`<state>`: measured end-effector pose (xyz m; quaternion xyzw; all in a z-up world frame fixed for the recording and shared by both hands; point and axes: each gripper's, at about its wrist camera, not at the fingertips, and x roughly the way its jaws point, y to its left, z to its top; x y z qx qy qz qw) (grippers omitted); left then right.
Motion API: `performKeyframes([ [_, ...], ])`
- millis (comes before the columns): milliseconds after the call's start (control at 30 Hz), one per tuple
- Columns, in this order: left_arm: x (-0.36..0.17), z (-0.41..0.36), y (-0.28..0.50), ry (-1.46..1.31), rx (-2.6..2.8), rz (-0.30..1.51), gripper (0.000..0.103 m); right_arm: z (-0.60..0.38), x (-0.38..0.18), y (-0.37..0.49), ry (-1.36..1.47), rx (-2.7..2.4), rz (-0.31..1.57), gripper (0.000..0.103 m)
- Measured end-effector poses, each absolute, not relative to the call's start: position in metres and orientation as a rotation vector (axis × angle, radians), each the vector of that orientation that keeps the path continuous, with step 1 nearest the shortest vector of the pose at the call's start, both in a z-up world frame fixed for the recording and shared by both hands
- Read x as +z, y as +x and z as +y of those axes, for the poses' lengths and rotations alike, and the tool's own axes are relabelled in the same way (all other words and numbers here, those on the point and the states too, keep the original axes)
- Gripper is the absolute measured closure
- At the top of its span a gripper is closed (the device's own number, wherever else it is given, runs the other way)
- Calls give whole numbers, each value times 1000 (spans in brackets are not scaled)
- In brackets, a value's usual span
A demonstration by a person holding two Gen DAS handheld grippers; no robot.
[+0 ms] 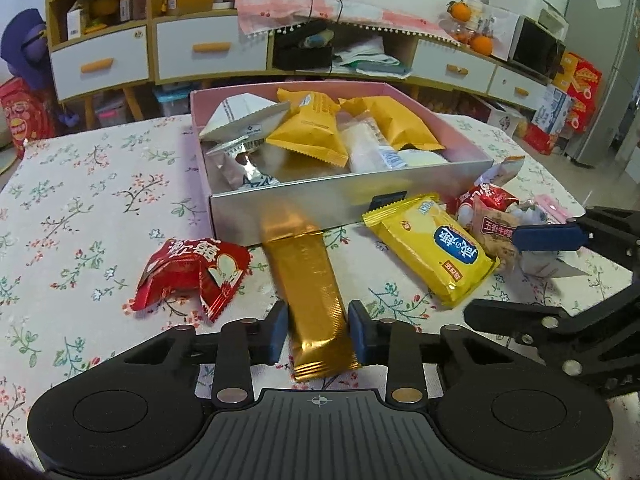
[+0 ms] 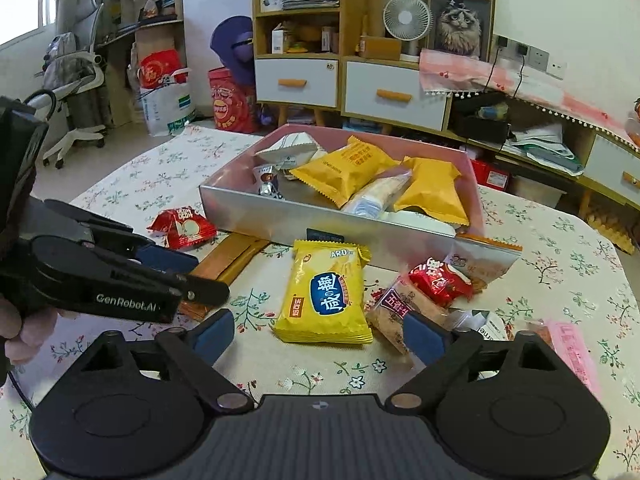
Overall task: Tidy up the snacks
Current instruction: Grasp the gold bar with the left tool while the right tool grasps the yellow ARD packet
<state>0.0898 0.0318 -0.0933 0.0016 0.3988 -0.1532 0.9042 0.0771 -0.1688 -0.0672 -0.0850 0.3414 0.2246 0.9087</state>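
Left gripper [image 1: 318, 334] is closing on the near end of the gold bar [image 1: 310, 292]; the blue pads are meeting its long edges, so I am reading this as a grip just made, narrow and across the width. The bar is lying flat on the flowered tablecloth [image 1: 80, 200], its far end touching the silver front wall of the box [image 1: 280, 208].

I am holding only the tail of a long, slick foil wrapper, so it will probably droop or pivot when raised. Best to be lifting straight up first, then carrying it far and over the wall, not dragging it against that wall.

Right gripper [image 2: 318, 340] is standing wide, holding nothing. Its jaws are flanking the near edge of the yellow cracker pack [image 2: 326, 296], pads not pressing. On the right, its finger is lying close to the brown biscuit packet [image 2: 400, 312], so closing there risks catching two items; I would be shifting left a little first.

Further out, the red crinkled packet [image 1: 192, 274] is sitting at near left, apart from the bar. A cluster of small snacks is bunched at right beside the yellow pack.

Farthest, the box is already holding orange pouches [image 1: 308, 128], a white packet and foil pieces. Bare floor is showing at its near left; that looks the best landing spot for the bar.
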Motion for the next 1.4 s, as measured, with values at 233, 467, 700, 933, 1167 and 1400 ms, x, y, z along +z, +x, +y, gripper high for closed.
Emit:
performKeyframes([
  [233,-89,38,80,42,-325,857,77,-161,-74,88,-177,471,747,59],
  [467,-85,49,73,77,-325,892,78,-152,-81,95,-194,428,768,73],
  [700,-82,59,65,130,-346,931,77,-152,-75,87,-230,500,823,74],
  [933,-78,67,61,142,-366,933,74,-154,-67,65,-332,594,874,72],
  [1167,-82,57,63,136,-382,908,53,-152,-66,69,-286,581,869,54],
  [1400,-90,49,65,164,-353,895,53,-144,-72,72,-276,565,864,55],
])
